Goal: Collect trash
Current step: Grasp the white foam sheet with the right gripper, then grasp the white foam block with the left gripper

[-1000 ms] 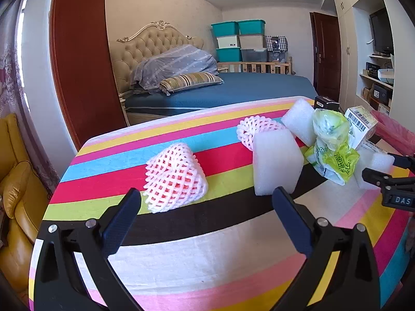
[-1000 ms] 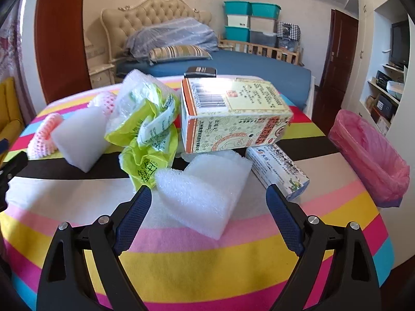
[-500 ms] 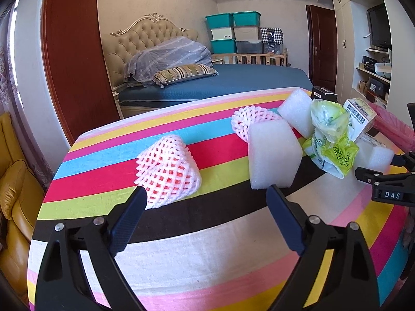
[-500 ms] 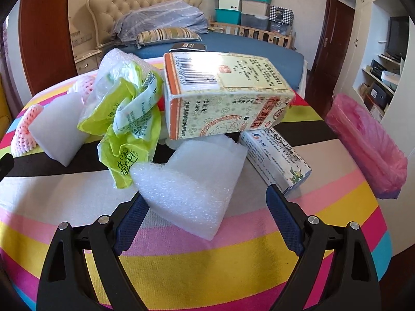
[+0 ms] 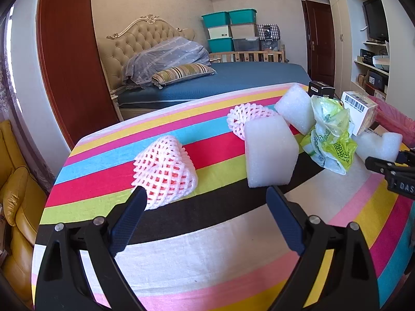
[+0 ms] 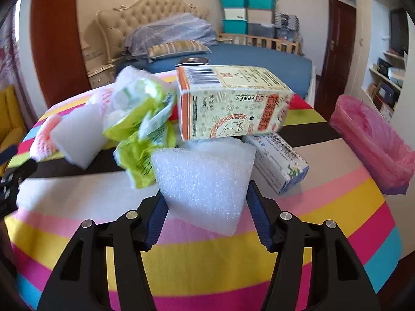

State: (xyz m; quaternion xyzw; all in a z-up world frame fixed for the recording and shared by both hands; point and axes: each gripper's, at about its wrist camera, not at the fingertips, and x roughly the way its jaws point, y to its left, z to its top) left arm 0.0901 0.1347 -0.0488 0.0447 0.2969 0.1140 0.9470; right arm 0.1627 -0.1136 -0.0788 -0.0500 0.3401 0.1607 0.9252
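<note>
The right gripper (image 6: 205,202) is closing its two blue fingers (image 6: 155,217) on a white foam chunk (image 6: 205,173). The chunk sits right between them, and the pads look like they are just touching its sides. I think this foam is very light and squashy. It will bend if you squeeze hard, so a soft squeeze across the fat middle should do. Its skin looks bumpy, not slippery, so it should not slide out. It will not break.

Just behind the foam is a big printed box (image 6: 233,103). A small blue and white box (image 6: 280,163) lies under it and beside the foam. When the foam comes up, the big box may tip. A crinkly green wrapper (image 6: 142,132) sits to the left, touching the foam. It looks thin and floppy.

The pink trash bag (image 6: 373,140) hangs open at the right edge of the tabletop (image 6: 220,259), near the foam.

The left gripper (image 5: 205,197) has its fingers wide apart, with nothing between them. They hover low over the stripy cloth. Just ahead of one finger is a pink net sleeve (image 5: 163,171). It looks soft and springy, full of holes, and easy to pinch anywhere. Just ahead of the other finger stands a white foam block (image 5: 269,153), light too, best held by its flat sides.
</note>
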